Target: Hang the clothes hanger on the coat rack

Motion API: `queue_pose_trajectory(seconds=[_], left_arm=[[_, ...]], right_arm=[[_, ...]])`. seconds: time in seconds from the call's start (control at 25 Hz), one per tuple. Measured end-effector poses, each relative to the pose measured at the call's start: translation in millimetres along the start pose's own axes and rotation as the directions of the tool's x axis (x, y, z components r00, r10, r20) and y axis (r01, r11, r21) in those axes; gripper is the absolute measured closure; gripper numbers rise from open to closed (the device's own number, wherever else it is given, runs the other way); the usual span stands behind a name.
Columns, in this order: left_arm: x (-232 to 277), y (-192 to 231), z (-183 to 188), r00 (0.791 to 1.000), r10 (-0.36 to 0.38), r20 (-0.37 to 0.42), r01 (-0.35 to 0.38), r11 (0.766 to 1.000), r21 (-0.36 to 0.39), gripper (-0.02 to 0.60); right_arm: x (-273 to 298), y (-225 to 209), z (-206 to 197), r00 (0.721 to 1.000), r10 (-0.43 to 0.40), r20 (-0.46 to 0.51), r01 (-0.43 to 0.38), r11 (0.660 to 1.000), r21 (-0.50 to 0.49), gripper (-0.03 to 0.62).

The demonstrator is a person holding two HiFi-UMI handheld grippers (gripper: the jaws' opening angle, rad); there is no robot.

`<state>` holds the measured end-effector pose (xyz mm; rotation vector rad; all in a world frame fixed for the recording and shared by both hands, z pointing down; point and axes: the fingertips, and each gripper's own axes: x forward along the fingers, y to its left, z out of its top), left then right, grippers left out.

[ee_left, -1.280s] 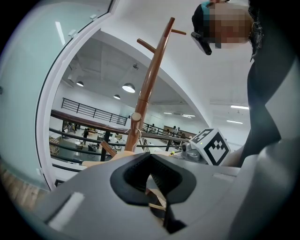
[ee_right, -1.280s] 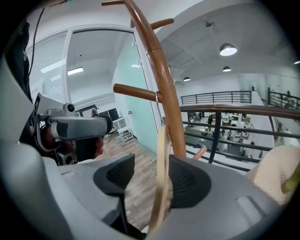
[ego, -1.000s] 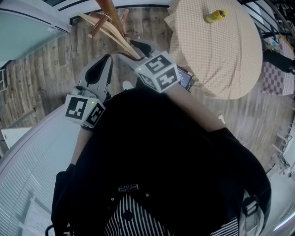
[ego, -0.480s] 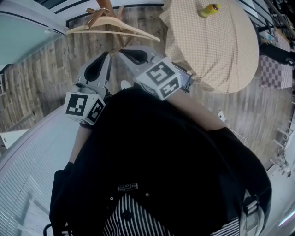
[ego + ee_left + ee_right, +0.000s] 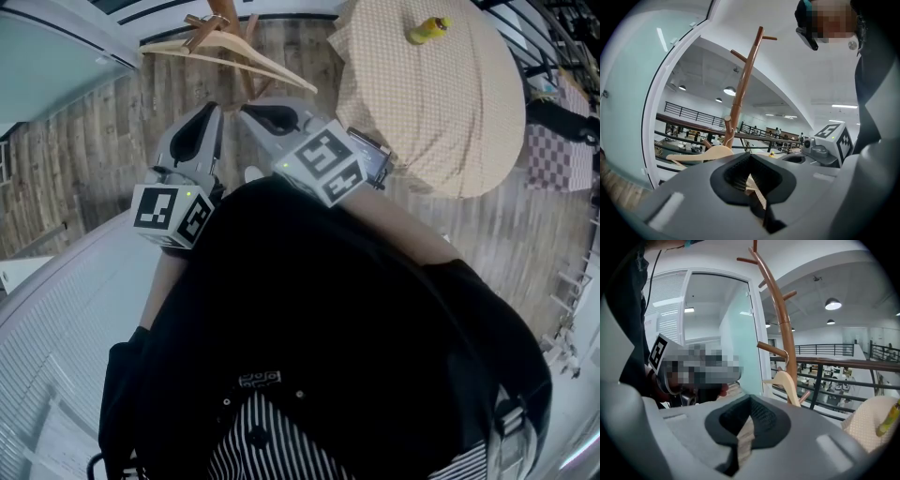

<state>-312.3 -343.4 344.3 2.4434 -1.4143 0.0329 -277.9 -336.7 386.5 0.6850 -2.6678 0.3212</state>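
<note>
The pale wooden clothes hanger hangs by its hook from a peg of the brown wooden coat rack, free of both grippers. It also shows in the left gripper view as the hanger on the rack, and in the right gripper view as the hanger beside the pole. My right gripper is just below the hanger, shut and empty; its own view shows its jaws together. My left gripper sits beside it, jaws shut on nothing.
A round table with a beige checked cloth stands to the right of the rack, with a small yellow object on it. A frosted glass wall runs along the left. Wooden floor lies around the rack's foot.
A second ago the hanger reached down to the right gripper's tips. It now hangs free on the rack, swung broadside, and the right gripper has drawn away slightly. The left gripper barely moved.
</note>
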Motion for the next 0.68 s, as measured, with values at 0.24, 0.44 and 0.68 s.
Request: queue_pose_trajectory(seconds=[0.24,0.44,0.68], left_arm=[[0,4,5,1.000,0.022,0.004,-0.022,1.000,-0.004,0.580],[3,5,4,1.000,0.021,0.001,-0.021,1.000,-0.001,0.580],[6,6,2,1.000,0.014,0.000,-0.014,1.000,-0.006,0.580]], right_arm=[[0,-5,6,1.000,0.002,-0.001,-0.002,1.000,-0.009,0.592],[3,-6,7,1.000,0.011,-0.002,-0.011,1.000,-0.022,0.594],[3,-16,7,1.000,-0.011,-0.003,0.011,1.000,-0.011,0.592]])
